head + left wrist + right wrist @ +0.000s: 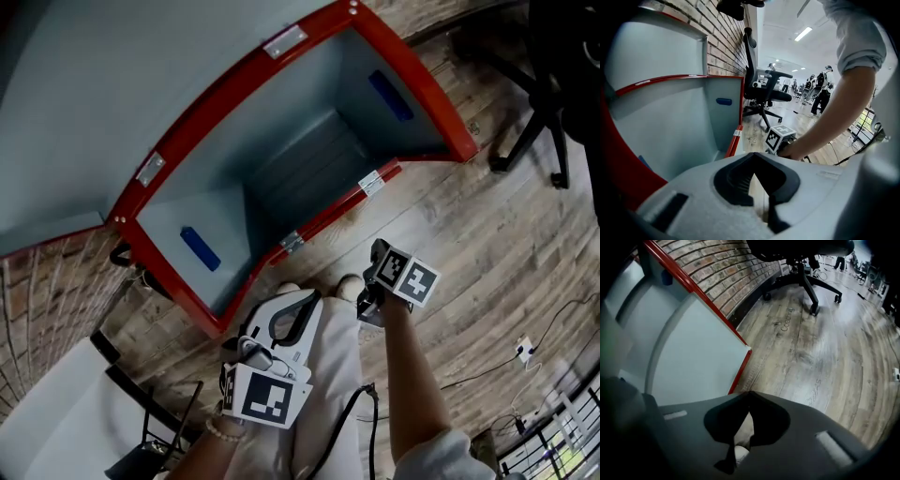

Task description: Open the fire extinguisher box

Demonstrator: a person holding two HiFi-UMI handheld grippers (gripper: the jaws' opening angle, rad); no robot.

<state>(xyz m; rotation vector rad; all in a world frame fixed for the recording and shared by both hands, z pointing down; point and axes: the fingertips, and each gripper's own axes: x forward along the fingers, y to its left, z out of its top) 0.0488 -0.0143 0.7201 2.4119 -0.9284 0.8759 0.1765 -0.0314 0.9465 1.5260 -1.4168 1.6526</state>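
Observation:
The fire extinguisher box [323, 214] stands open on the wooden floor, with a red rim and an empty grey inside. Its grey lid [112, 75] is swung back at the upper left. Two blue pads [200, 248] sit on the inner walls. My left gripper [298, 305] is white and hovers just in front of the box's near rim, its jaw tips together with nothing between them [754, 154]. My right gripper [370, 302] is to its right, by the rim's near right corner, pointing steeply down. It is shut and empty [750, 393]. The box's red edge [740, 373] lies just ahead of it.
A brick wall [47, 291] backs the box. A black office chair [553, 84] stands at the upper right on the plank floor. A black frame [141, 412] sits at the lower left. A cable [539, 347] runs across the floor at right. People stand far off [820, 89].

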